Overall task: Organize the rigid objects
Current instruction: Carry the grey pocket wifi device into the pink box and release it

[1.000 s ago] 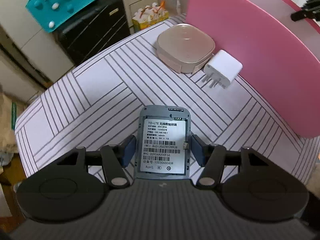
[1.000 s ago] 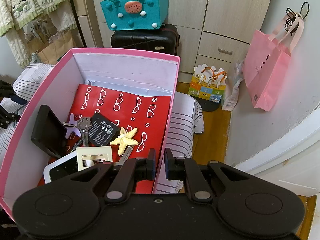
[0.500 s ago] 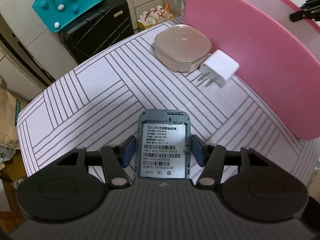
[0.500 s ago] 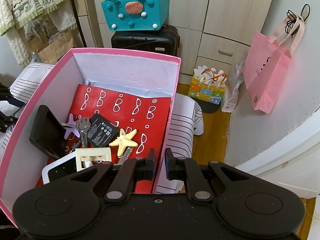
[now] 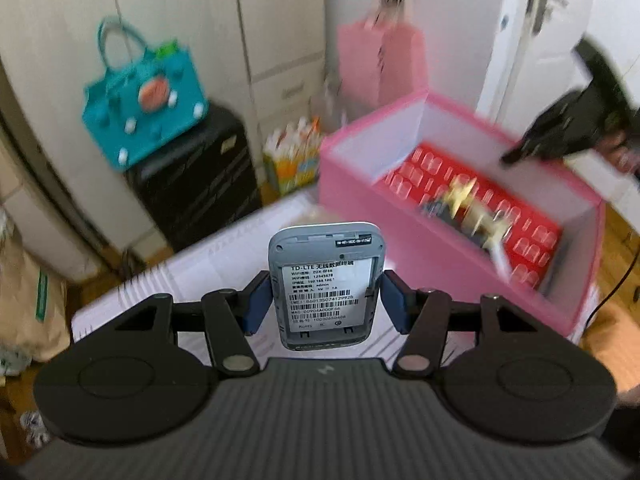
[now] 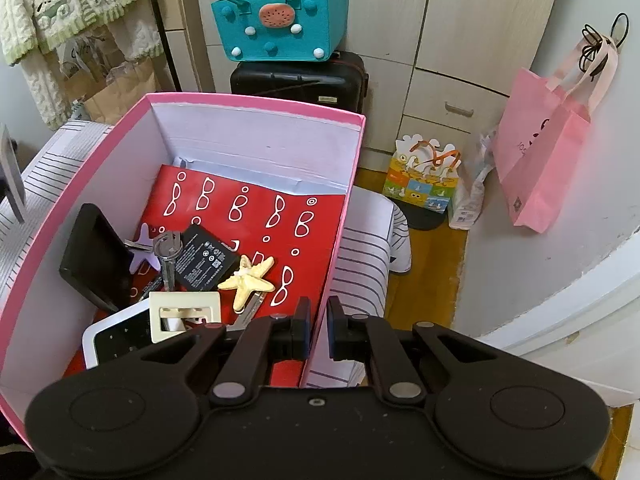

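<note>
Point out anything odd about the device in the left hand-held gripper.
The pocket router in the left hand-held gripper has no back cover: its empty battery bay and label are exposed.

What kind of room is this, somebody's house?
Most likely a room in a home, perhaps a bedroom. Tall wooden cupboards line the wall, a black suitcase stands on the floor with a teal felt bag on top, and a pink tote hangs on the wall.
</note>
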